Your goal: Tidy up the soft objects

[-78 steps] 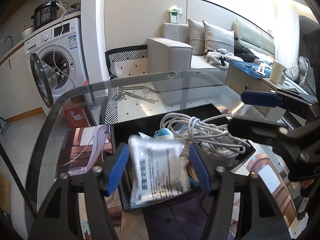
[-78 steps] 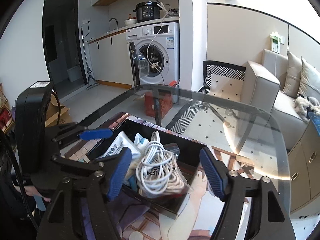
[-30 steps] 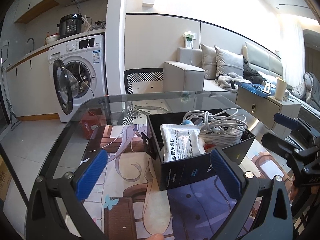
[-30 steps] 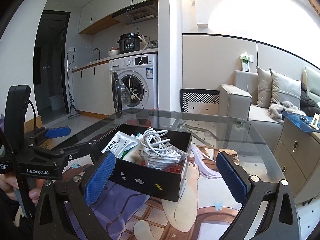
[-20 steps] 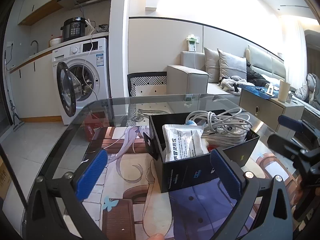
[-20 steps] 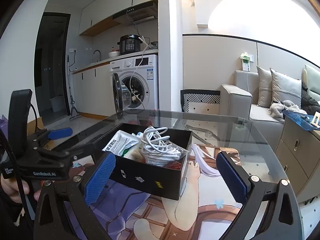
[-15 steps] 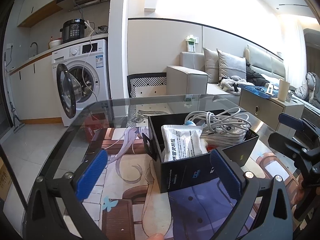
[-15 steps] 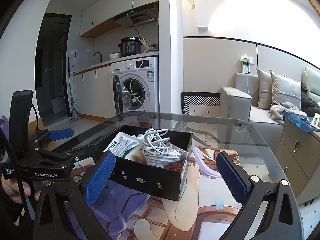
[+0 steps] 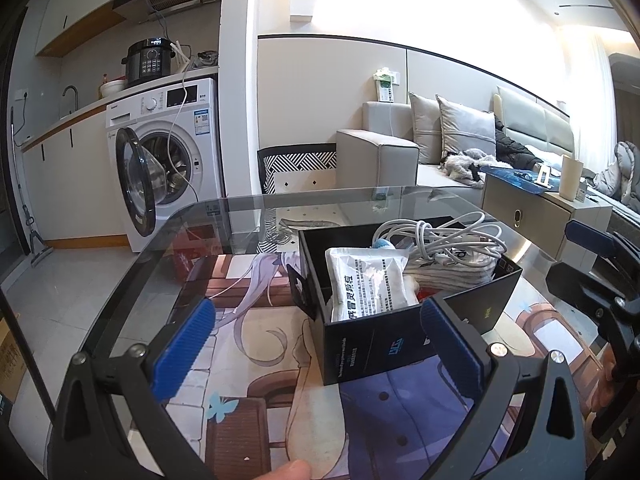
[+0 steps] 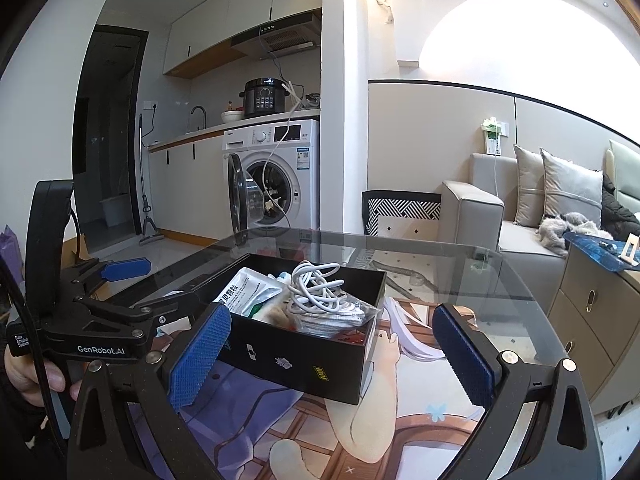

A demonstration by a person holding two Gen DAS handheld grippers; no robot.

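Observation:
A black open box (image 9: 404, 344) (image 10: 304, 356) stands on a glass table over a printed mat. It holds a white foil pouch (image 9: 368, 284) (image 10: 244, 292), a coiled white cable (image 9: 440, 236) (image 10: 316, 284) on a clear bag of folded cloth (image 9: 452, 270), and other small items. My left gripper (image 9: 316, 344) is open and empty, just in front of the box. My right gripper (image 10: 328, 356) is open and empty, in front of the box's other side. Each gripper shows at the edge of the other's view.
The glass table edge (image 9: 280, 200) curves behind the box. A washing machine with its door open (image 9: 160, 168) stands beyond on the left. A grey sofa (image 9: 384, 152) and a beige cabinet (image 9: 532, 216) stand on the right.
2.6 s ago my left gripper held the white pouch over the box. It has let go and both grippers have drawn back and opened wide. The pouch lies in the box.

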